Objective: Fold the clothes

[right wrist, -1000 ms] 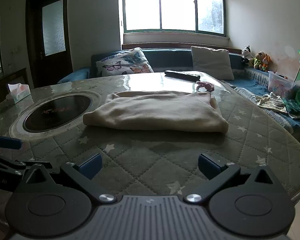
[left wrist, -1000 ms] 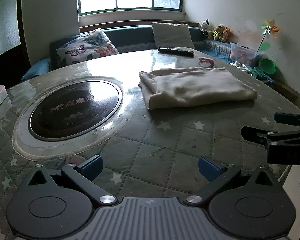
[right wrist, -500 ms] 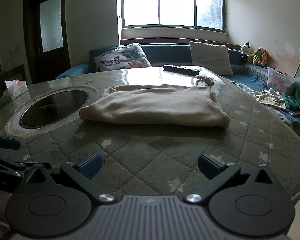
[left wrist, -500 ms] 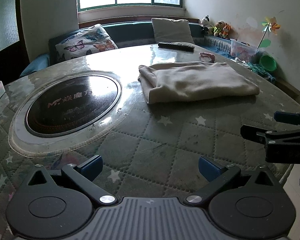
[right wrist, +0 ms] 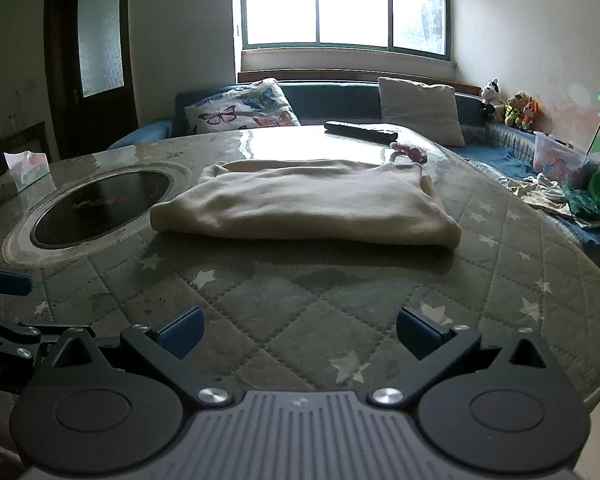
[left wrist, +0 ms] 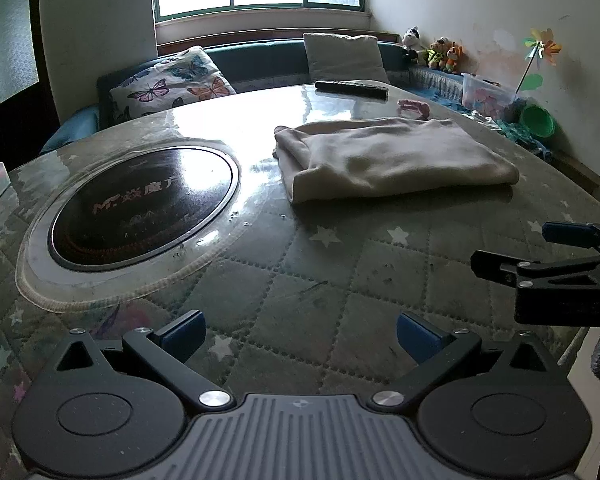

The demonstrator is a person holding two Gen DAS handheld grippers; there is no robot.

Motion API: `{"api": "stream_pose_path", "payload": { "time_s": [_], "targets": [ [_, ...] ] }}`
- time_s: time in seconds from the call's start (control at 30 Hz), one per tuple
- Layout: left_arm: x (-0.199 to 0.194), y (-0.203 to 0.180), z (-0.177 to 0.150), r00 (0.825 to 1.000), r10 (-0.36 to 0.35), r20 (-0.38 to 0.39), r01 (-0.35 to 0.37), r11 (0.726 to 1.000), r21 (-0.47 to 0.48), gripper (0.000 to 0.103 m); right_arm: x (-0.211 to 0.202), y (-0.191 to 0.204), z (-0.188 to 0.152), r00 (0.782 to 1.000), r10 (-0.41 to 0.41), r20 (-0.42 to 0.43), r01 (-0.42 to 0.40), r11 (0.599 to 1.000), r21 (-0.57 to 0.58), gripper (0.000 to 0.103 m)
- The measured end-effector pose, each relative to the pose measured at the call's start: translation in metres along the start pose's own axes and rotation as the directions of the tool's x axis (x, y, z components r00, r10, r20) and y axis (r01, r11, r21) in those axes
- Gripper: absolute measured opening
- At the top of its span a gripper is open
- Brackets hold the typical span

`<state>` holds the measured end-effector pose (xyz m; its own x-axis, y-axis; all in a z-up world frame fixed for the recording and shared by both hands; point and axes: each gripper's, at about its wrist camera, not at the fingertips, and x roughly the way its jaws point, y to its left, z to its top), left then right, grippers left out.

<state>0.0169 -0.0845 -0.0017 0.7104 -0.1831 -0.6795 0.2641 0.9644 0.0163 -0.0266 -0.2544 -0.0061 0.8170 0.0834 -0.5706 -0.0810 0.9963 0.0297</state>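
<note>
Cream garment (right wrist: 306, 204) lies folded on the quilted surface (right wrist: 300, 300) — my left gripper (left wrist: 300, 334) and right gripper (right wrist: 298, 330) hover near it, jaws spread, empty.

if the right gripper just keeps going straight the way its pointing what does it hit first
Probably the folded cream garment. The right gripper is open over bare quilted table cover, nothing between, though height is unclear, so it might skim over it.

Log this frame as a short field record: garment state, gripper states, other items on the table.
garment: cream garment, folded flat on the quilted table cover
left gripper: open, empty, short of the garment
right gripper: open, empty, short of the garment
behind garment: black remote, small pink item
left of garment: dark round hotplate
</note>
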Motion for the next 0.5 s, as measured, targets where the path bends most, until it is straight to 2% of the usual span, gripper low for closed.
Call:
{"api": "stream_pose_path", "payload": {
  "time_s": [0.5],
  "targets": [
    [-0.0056, 0.0, -0.0001, 1.0, 0.018, 0.009, -0.018, 1.0, -0.006, 0.103, 0.0008, 0.0018, 0.0018, 1.0, 0.007, 0.006, -0.007, 1.0, -0.006, 0.103]
  ]
}}
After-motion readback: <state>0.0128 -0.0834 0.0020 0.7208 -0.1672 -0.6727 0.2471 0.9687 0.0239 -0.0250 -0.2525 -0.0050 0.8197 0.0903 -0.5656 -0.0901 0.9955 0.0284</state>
